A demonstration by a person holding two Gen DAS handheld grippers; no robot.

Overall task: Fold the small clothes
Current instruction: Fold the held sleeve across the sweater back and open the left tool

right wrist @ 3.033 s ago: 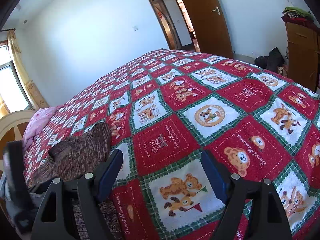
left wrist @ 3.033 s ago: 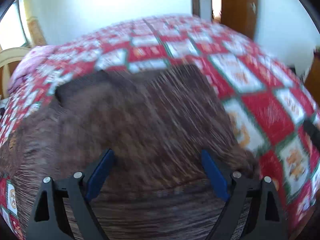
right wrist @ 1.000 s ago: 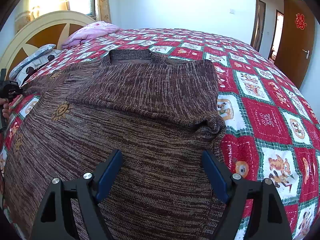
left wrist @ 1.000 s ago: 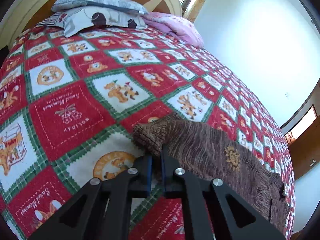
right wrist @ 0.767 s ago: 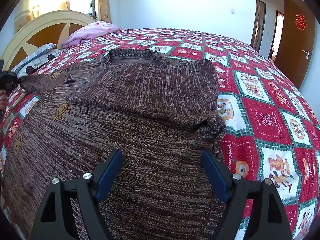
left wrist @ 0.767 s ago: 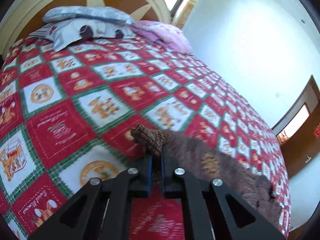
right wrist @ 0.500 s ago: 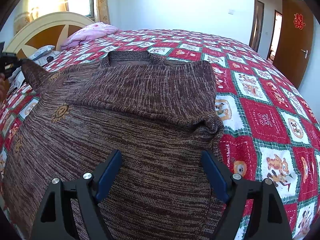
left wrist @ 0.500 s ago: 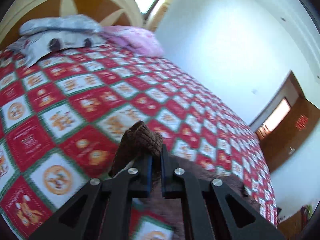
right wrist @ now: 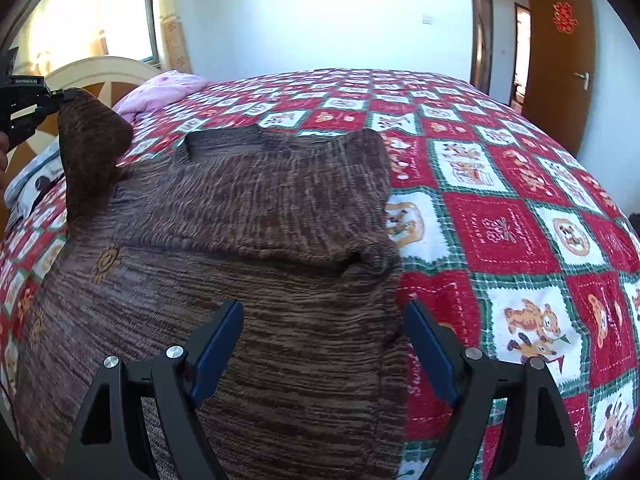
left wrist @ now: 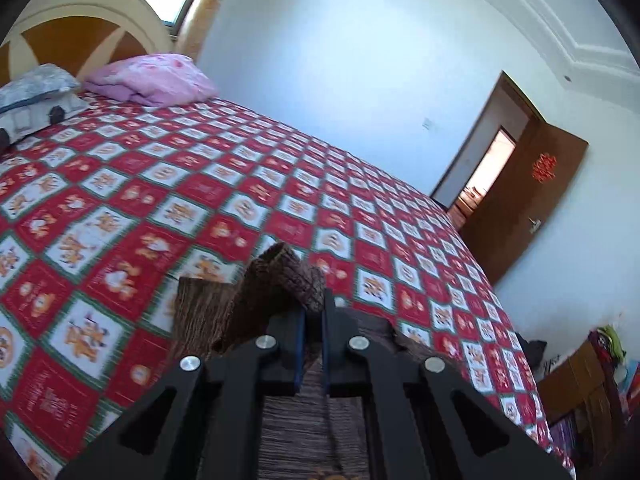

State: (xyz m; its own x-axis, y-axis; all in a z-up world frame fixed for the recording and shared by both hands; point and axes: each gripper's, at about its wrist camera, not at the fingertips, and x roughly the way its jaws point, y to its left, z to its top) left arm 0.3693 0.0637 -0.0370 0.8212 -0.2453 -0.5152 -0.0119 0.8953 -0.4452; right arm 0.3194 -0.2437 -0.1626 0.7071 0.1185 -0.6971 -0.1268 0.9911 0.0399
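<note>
so the bed (right wrist: pixel 520 216), under its red and green checked quilt, carries everything, and the brown sweater (right wrist: pixel 248 264) lies flat across the near left part of it, collar toward the headboard (left wrist: pixel 72 40) and hem at the near edge. one side already looks folded in: the right sleeve (right wrist: pixel 304 184) lies across the chest as a flat panel, ending in a bunched cuff close to the sweater's right edge. the left sleeve (right wrist: pixel 90 156) is the part in hand now; it stands up off the quilt toward the headboard end, rising in a peak from the shoulder. the left gripper (left wrist: pixel 312 336) is pinched tight on its ribbed cuff (left wrist: pixel 288 280), which pokes out past the jaws. the right gripper (right wrist: pixel 324 344) hangs over the lower body of the sweater with its jaws spread wide and nothing between them. judging by this, the fold is perhaps a third done: this sleeve has yet to be laid across the chest, and then the body needs folding up from the hem. two pillows (left wrist: pixel 148 80) at the headboard sit well apart from the work.
</note>
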